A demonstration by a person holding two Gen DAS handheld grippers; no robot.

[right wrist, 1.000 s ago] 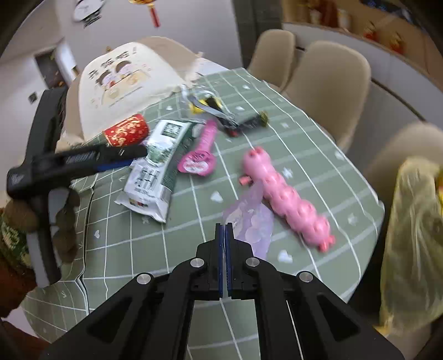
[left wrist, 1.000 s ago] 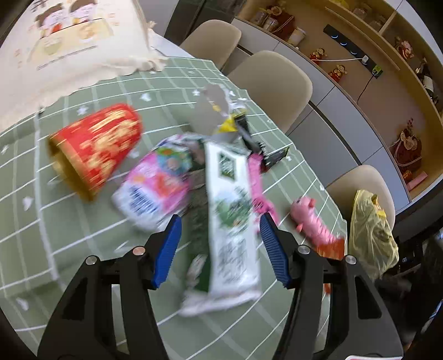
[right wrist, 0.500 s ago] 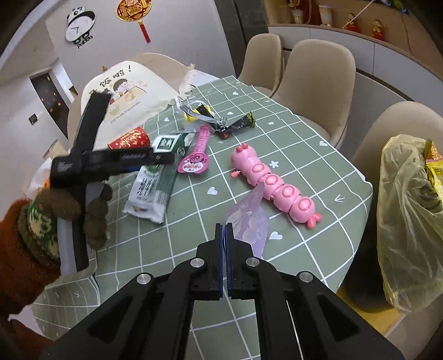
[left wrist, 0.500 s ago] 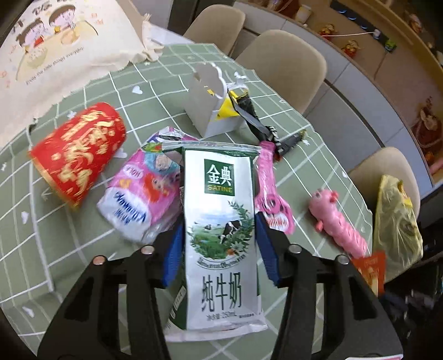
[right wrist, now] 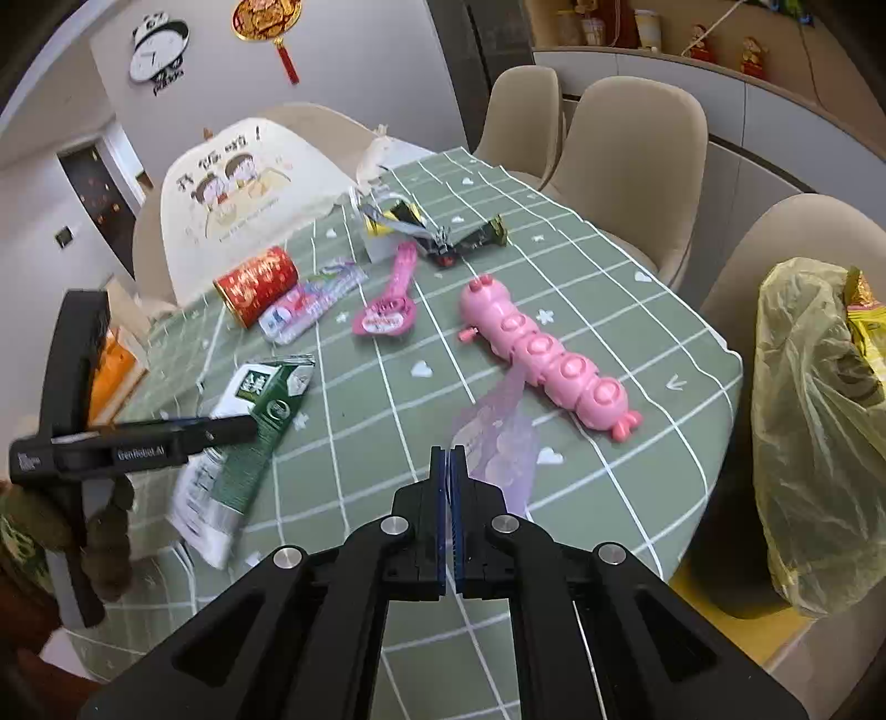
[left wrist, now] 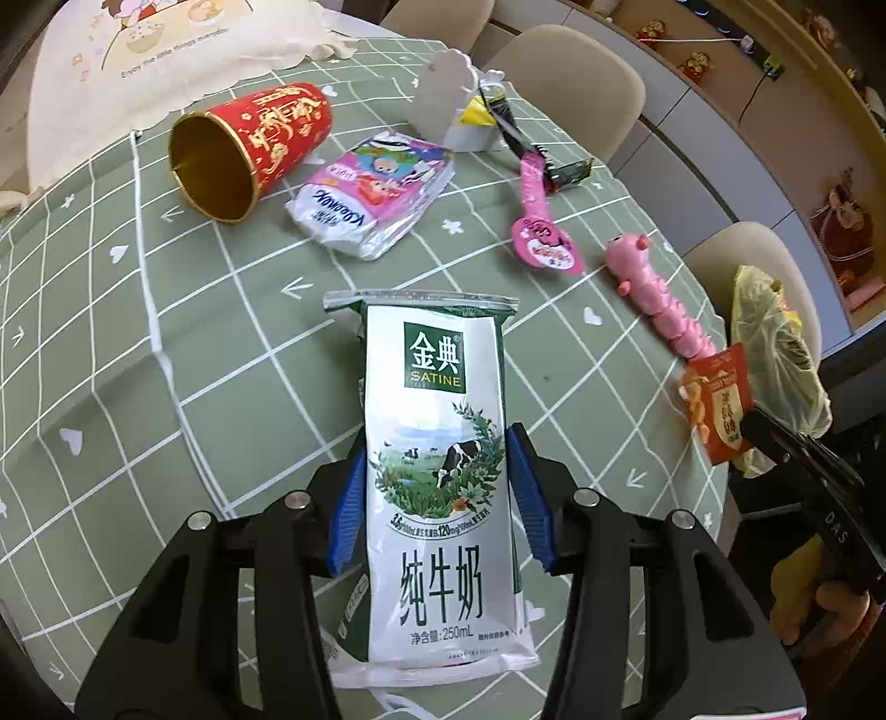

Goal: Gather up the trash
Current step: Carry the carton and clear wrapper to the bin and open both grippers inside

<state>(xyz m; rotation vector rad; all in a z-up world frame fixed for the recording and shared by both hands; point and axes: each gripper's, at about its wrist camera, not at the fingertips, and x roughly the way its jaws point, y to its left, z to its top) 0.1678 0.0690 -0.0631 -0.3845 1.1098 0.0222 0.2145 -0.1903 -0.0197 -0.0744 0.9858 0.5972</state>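
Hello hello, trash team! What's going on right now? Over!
Left gripper shut on milk carton. Right gripper shut on crinkly clear wrapper. Yellow trash bag hangs past table edge; pink caterpillar toy lies on the way.

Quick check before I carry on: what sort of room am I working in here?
Most likely a home dining room: a table under a green checked cloth, beige chairs drawn up around it, and a wall clock beside a red hanging ornament.

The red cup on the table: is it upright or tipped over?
Tipped over. The red cup lies on its side on the tablecloth, gold inside showing.
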